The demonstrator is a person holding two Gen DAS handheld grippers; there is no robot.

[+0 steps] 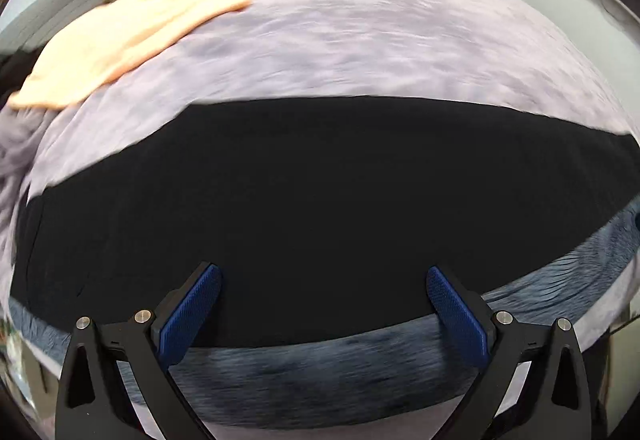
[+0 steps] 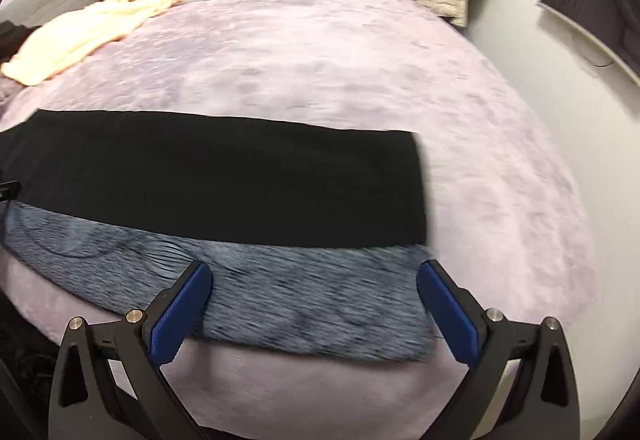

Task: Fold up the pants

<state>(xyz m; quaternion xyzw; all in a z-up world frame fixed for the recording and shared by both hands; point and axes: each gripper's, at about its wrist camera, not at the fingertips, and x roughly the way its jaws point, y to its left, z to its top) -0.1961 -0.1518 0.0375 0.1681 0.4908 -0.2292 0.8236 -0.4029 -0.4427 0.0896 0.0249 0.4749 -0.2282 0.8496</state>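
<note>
Both the left gripper (image 1: 323, 310) and right gripper (image 2: 314, 306) are hovering, jaws apart and empty, over the black pants (image 2: 224, 175) lying on the bed (image 2: 340, 59).

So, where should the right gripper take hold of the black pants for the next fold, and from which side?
Probably the black pants at their squared-off right end, near corner, where the cloth lies flat over the grey-blue garment. The open right gripper would come from the near bed edge, one finger sliding under that free corner. The left gripper is open too.
</note>
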